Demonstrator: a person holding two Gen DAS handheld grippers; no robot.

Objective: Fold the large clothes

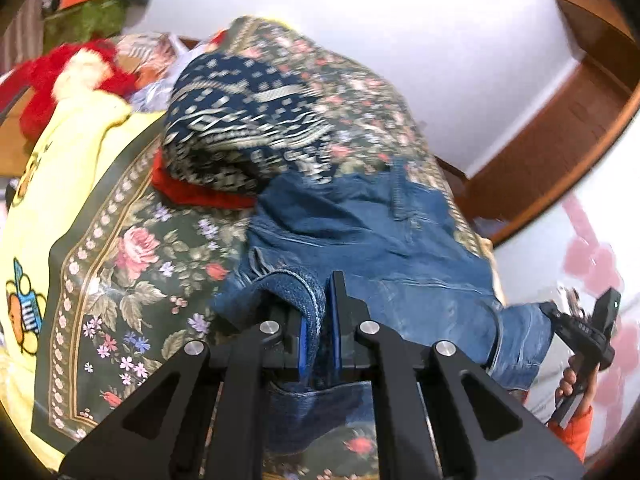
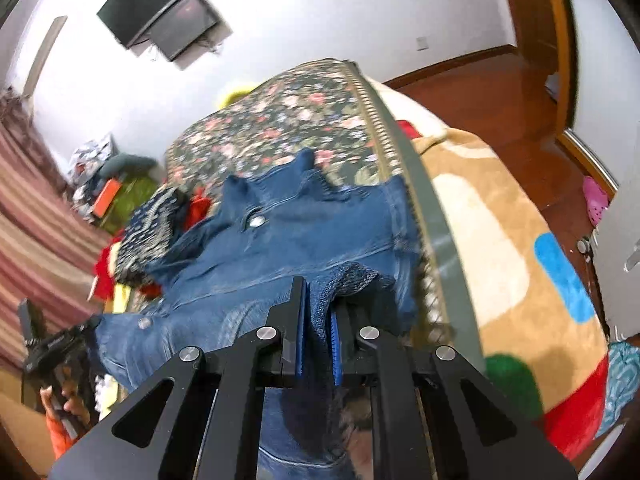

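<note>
**Both grippers clamped on the denim garment**

The left gripper (image 1: pixel 320 312) was nearly closed, its blue-padded jaws pinching a thick rolled edge of the blue denim garment (image 1: pixel 360 232), with only the fabric's thickness between the pads. The right gripper (image 2: pixel 318 320) stood the same way, its jaws narrowed onto another bunched edge of the same denim garment (image 2: pixel 260 256).

The garment lay spread across the dark floral bedspread (image 1: pixel 132 264), its far part reaching toward a folded navy patterned knit (image 1: pixel 240 120) that rested on a red cloth (image 1: pixel 192 196). In the right wrist view a metal button (image 2: pixel 256 222) showed on the denim, and the cloth's right side lay near the bedspread's bordered edge (image 2: pixel 420 200), beside a tan blanket (image 2: pixel 500 248) with coloured shapes.

At the edge of the left wrist view, the other hand (image 1: pixel 572 384) gripped its black handle. A yellow cartoon-print sheet (image 1: pixel 60 152) lay to the left of the bedspread.
</note>
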